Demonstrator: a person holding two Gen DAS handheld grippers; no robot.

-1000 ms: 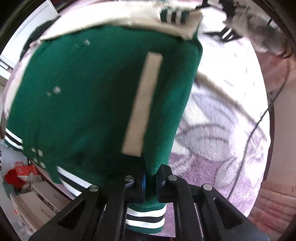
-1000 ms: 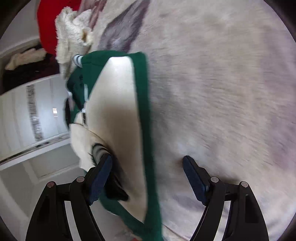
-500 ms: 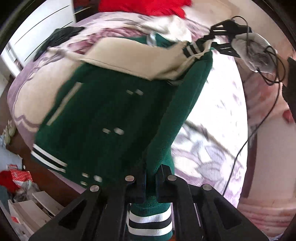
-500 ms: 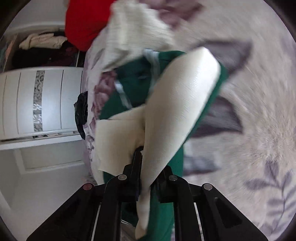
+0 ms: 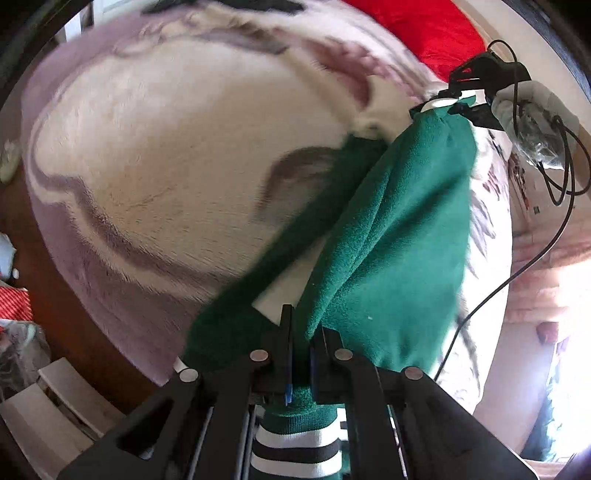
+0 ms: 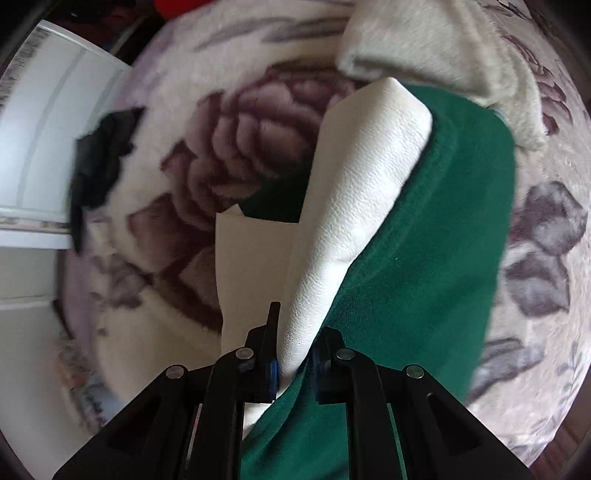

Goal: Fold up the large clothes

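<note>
A green varsity jacket (image 5: 391, 236) with cream leather sleeves and black-and-white striped cuffs hangs above a floral fleece blanket (image 5: 155, 155) on a bed. My left gripper (image 5: 301, 343) is shut on the jacket's green fabric near a striped hem (image 5: 295, 448). My right gripper (image 6: 295, 354) is shut on the jacket where a cream sleeve (image 6: 354, 206) meets green cloth (image 6: 436, 258). The right gripper (image 5: 480, 74) shows at the far end of the stretched jacket in the left wrist view.
A red cloth (image 5: 417, 26) lies at the head of the bed. A black garment (image 6: 99, 166) lies near the bed's edge by a white wardrobe (image 6: 44, 147). A cream fleece item (image 6: 443, 48) lies beyond the jacket. A black cable (image 5: 517, 273) hangs right. Boxes (image 5: 55, 398) stand on the floor.
The right gripper closed on the jacket's sleeve side. Both grippers then lifted the jacket off the blanket, so it now hangs stretched between them instead of lying flat.
</note>
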